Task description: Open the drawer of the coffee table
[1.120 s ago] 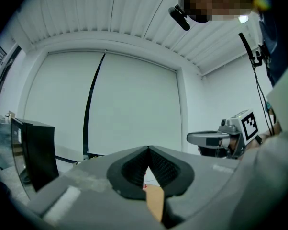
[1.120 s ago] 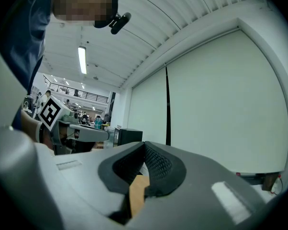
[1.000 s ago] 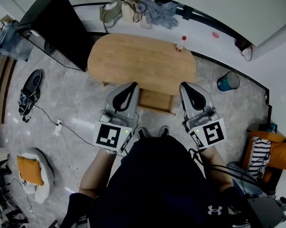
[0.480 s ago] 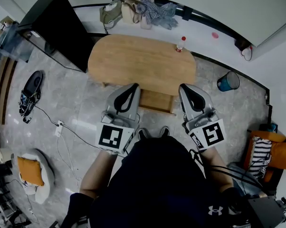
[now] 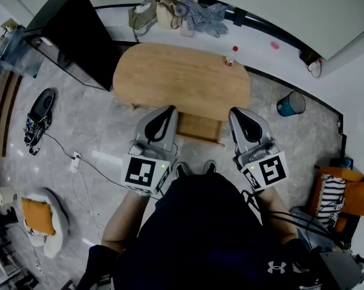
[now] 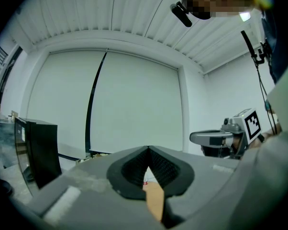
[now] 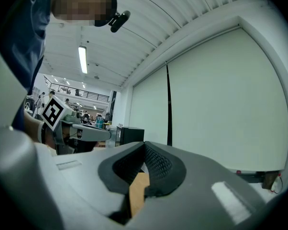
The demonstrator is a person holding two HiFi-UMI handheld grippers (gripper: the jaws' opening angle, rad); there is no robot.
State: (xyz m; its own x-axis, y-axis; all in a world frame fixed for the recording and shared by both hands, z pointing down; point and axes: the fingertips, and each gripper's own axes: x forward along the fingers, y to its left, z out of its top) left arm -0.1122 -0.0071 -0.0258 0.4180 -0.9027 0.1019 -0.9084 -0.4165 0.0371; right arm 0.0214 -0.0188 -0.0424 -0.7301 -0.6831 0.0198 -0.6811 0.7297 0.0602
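Observation:
In the head view an oval wooden coffee table [image 5: 182, 77] stands in front of me. Its drawer [image 5: 197, 128] shows as a wooden box below the table's near edge. My left gripper [image 5: 168, 109] hangs at the near edge, just left of the drawer, with its jaws shut and nothing between them. My right gripper [image 5: 237, 109] is level with it, just right of the drawer, also shut and empty. In the left gripper view the left gripper [image 6: 148, 148] points level across the table top toward a white wall. The right gripper [image 7: 145, 145] does the same in the right gripper view.
A bottle with a red cap [image 5: 231, 56] stands on the table's far right. A black cabinet [image 5: 73, 35] stands to the left and bags [image 5: 170, 11] lie by the wall. A blue bin [image 5: 289, 103] is on the right, shoes [image 5: 40, 113] and a cable [image 5: 76, 162] on the left floor.

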